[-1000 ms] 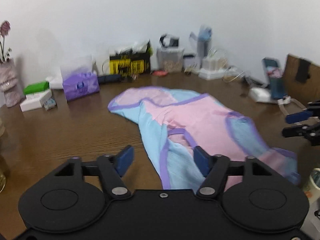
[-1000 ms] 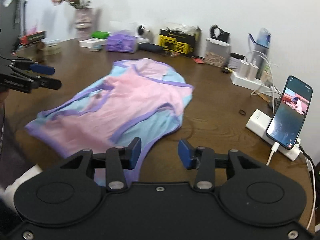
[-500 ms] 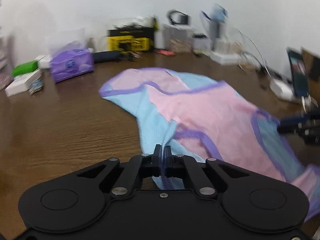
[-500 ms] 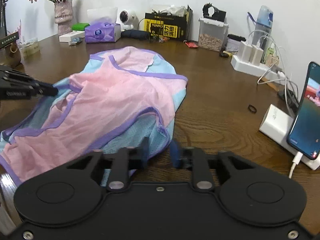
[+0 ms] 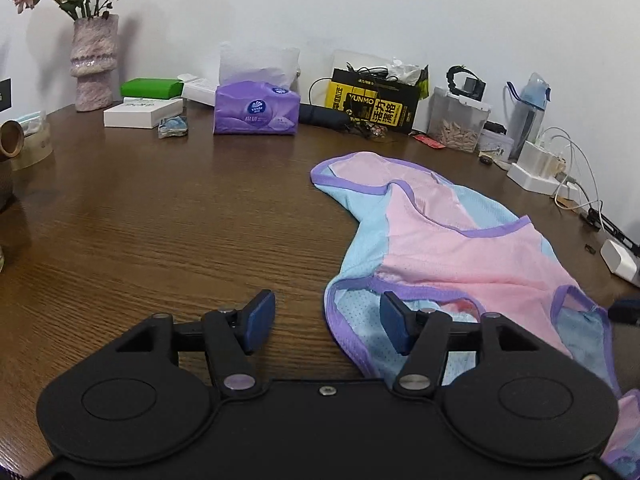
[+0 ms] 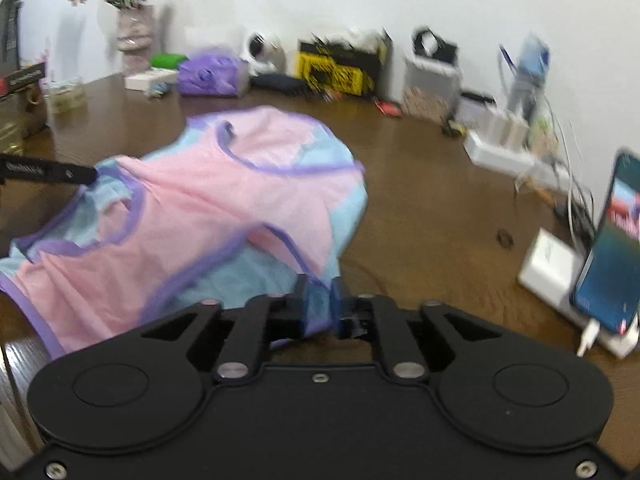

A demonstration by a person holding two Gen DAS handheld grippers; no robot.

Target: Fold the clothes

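At about one o'clock from my left camera, a black-and-yellow box (image 5: 376,106) read "YUNMO", with Chinese characters beside it. At eleven o'clock, the purple tissue pack (image 5: 257,113) carried a round blue logo, lettering too small to read.

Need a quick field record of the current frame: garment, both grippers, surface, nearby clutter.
garment: pink and blue top with purple trim, lying spread but rumpled
surface: brown wooden table
left gripper: open, its right finger over the garment's purple edge, nothing held
right gripper: shut on blue fabric at the garment's near edge; view blurred
clutter by the wall: purple tissue pack, vase of flowers, yellow and black box, water bottle
right side: phone propped upright with a cable plugged in
fold status: not yet folded
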